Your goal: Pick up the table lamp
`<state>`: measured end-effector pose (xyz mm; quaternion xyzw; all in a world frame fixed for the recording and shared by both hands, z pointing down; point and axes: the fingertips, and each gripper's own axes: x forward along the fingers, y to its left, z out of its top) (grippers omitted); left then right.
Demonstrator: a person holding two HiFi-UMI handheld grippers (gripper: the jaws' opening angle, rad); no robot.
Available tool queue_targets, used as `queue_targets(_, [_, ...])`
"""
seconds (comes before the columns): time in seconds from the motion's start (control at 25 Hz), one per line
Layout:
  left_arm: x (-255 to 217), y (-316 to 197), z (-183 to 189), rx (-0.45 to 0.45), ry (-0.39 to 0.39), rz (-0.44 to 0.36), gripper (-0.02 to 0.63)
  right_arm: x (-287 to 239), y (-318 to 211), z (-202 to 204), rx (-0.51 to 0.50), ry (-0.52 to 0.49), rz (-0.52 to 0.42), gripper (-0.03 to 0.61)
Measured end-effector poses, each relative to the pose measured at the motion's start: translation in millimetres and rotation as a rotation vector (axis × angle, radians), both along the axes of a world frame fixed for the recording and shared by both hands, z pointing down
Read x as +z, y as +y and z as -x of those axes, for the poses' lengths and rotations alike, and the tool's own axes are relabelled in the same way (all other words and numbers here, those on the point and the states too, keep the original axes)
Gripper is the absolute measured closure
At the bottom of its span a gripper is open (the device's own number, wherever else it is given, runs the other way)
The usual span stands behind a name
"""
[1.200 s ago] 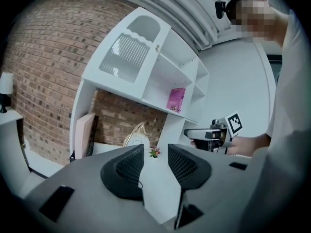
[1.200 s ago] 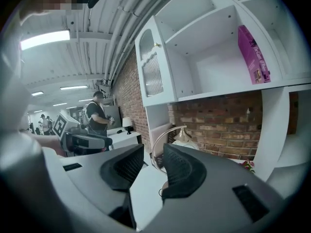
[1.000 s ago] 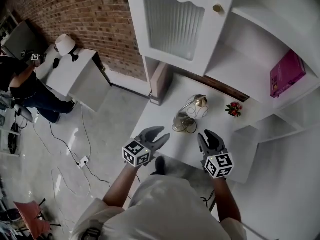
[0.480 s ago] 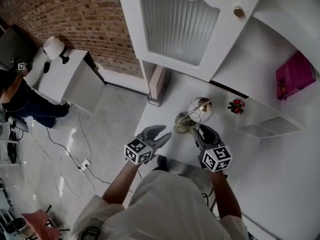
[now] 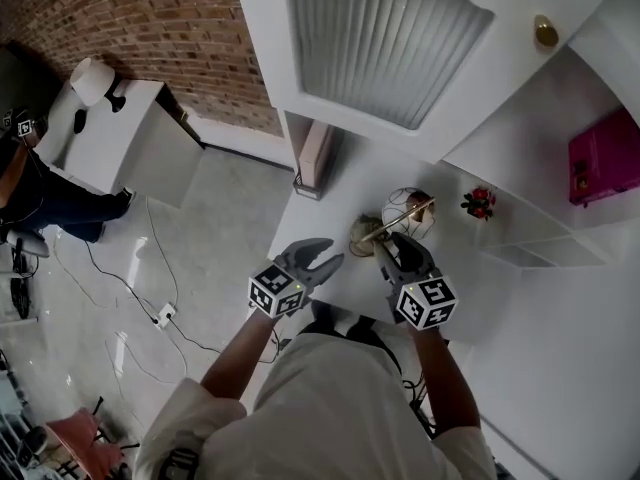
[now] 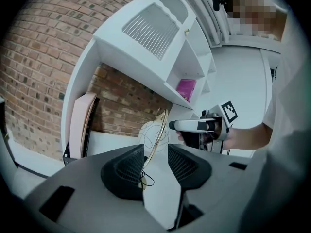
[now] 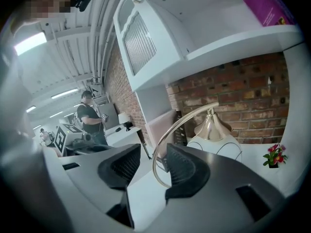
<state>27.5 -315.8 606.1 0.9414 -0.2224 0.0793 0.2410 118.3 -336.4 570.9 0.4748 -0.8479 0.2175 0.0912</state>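
Both grippers have drawn closer to the table lamp (image 5: 405, 213), which stands on the white bench (image 5: 325, 218) below the cabinet (image 5: 390, 28). The left hand-held gripper (image 5: 328, 256) hovers near the lamp's base without touching it. Its jaws are parted and hold nothing. The right hand-held gripper (image 5: 395, 244) has just been opening its jaws. They stand wide, with the lamp's curved brass arm (image 7: 181, 124) between them, close to one pad and not clamped. Further right, small red flowers (image 5: 478, 203) stand on the bench, and a pink box (image 5: 603, 156) lies on a shelf (image 5: 560, 198).
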Motion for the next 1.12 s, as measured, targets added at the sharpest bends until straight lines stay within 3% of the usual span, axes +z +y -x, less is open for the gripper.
queue_targets(0.6, [34.0, -13.7, -5.2, -0.166, 0.026, 0.069, 0.448, 23.2, -40.8, 23.1, -0.103, -0.087, 0.060, 0.383])
queue_targets(1.12, [78.6, -16.3, 1.7, -0.161, 0.020, 0.135, 0.448, 14.9, -70.4, 32.3, -0.042, -0.205, 0.042, 0.400])
